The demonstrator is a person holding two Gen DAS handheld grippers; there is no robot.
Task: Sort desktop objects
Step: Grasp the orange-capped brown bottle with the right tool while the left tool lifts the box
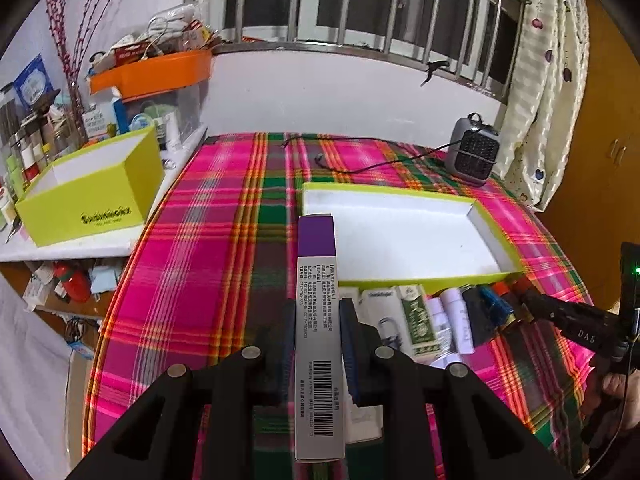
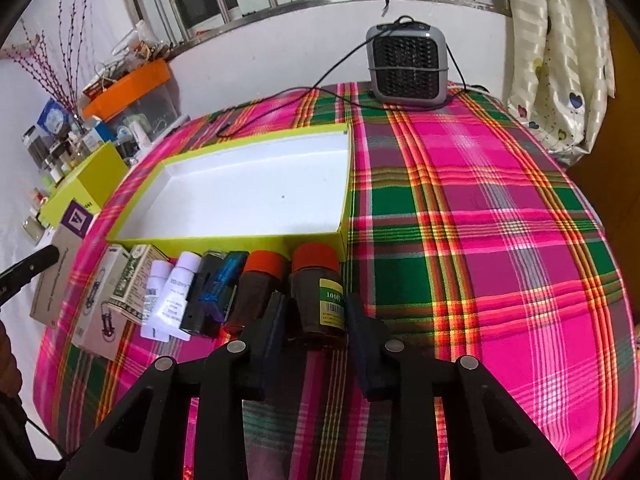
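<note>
- Purple-and-grey carton (image 1: 318, 320), lower centre of the left view, clenched in the left gripper (image 1: 318, 344) jaws above the plaid tabletop (image 1: 208, 280).
- Right gripper (image 2: 314, 320) jaws released, straddling a red-capped brown bottle (image 2: 318, 292).
- Lime-rimmed white tray (image 2: 256, 188), mid-frame behind the row of small items.
- Grey heater (image 2: 406, 66), upper frame.

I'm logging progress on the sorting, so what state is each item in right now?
Left gripper: jaws shut on the purple and grey carton, lifted.
Right gripper: jaws open around the labelled brown bottle, not clamped.
Shallow green tray: open, empty.
Second brown bottle: capped, lying in the row.
White bottles: capped, lying down.
Deep green box: open.
</note>
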